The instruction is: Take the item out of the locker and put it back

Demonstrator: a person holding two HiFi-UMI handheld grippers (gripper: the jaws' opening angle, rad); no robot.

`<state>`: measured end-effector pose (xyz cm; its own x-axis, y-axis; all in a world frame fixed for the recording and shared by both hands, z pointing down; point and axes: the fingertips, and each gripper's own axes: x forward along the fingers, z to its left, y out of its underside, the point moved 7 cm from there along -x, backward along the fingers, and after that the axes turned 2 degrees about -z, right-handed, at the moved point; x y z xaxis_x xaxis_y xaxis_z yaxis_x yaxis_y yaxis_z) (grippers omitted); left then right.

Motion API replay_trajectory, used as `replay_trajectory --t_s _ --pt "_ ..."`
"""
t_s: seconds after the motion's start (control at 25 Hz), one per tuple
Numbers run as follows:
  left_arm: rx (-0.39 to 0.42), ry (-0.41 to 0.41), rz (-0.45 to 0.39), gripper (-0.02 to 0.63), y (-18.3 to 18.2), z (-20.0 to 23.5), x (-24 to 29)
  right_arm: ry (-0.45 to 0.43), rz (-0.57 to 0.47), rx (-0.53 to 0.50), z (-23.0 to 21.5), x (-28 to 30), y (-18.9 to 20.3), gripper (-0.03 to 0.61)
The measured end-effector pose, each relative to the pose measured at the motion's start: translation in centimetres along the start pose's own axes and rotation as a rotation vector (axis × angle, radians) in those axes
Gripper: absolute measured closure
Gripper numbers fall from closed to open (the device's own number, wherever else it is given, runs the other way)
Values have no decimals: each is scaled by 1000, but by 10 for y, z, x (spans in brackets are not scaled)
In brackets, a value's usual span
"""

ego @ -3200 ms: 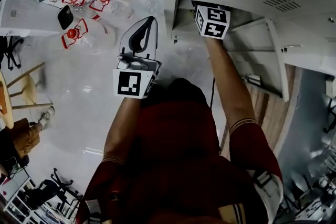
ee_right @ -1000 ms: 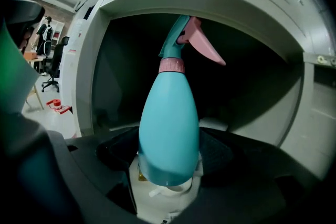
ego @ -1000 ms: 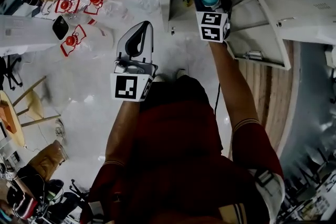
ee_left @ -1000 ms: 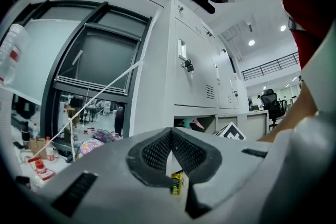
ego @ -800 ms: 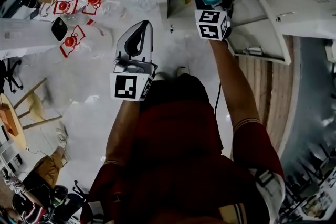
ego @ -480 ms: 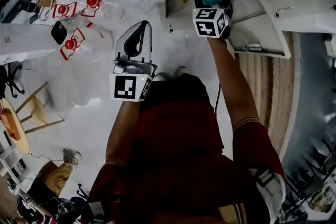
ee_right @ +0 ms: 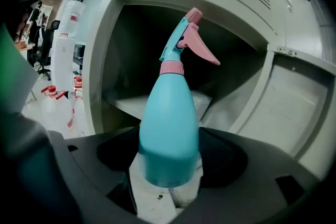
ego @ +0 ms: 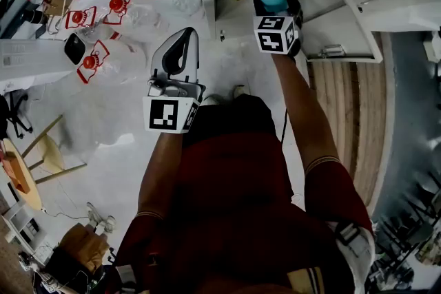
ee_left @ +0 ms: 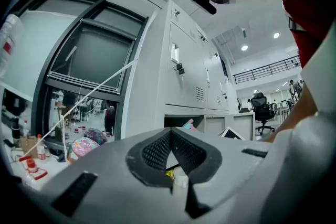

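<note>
Nothing legible reaches you here: your left gripper (ego: 187, 38) and right gripper (ego: 275, 7) carry only black-and-white square markers, and the red bottle labels (ego: 90, 60) are too small to read.

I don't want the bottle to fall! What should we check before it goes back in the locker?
1. Grip on the spray bottle: ok. The right gripper has its jaws closed on the bottle's lower body, and the bottle stands upright.
2. Locker door: ok. It is swung open to the right.
3. Way into the locker: ok. Nothing stands between the bottle and the opening.
4. Room on the shelf: cannot tell. A white thing lies on it behind the bottle, and the left part looks bare.
5. Left gripper: ok. It is shut, empty and held away from the opening.
</note>
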<state>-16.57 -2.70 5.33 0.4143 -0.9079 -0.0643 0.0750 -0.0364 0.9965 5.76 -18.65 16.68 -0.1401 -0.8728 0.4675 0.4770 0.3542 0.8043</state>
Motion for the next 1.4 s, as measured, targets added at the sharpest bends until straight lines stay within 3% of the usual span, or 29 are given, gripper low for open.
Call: replay_trajectory --t_s 0.4,0.76,1.4 --pt "-9 55 18 607 10 -8 -8 -47 -43 134 16 -36 28 225" --pt "-5 72 42 607 15 -27 1 -128 -100 118 32 -55 42 225" --pt "17 -66 81 607 16 -66 19 -322 -178 69 28 -48 49 225"
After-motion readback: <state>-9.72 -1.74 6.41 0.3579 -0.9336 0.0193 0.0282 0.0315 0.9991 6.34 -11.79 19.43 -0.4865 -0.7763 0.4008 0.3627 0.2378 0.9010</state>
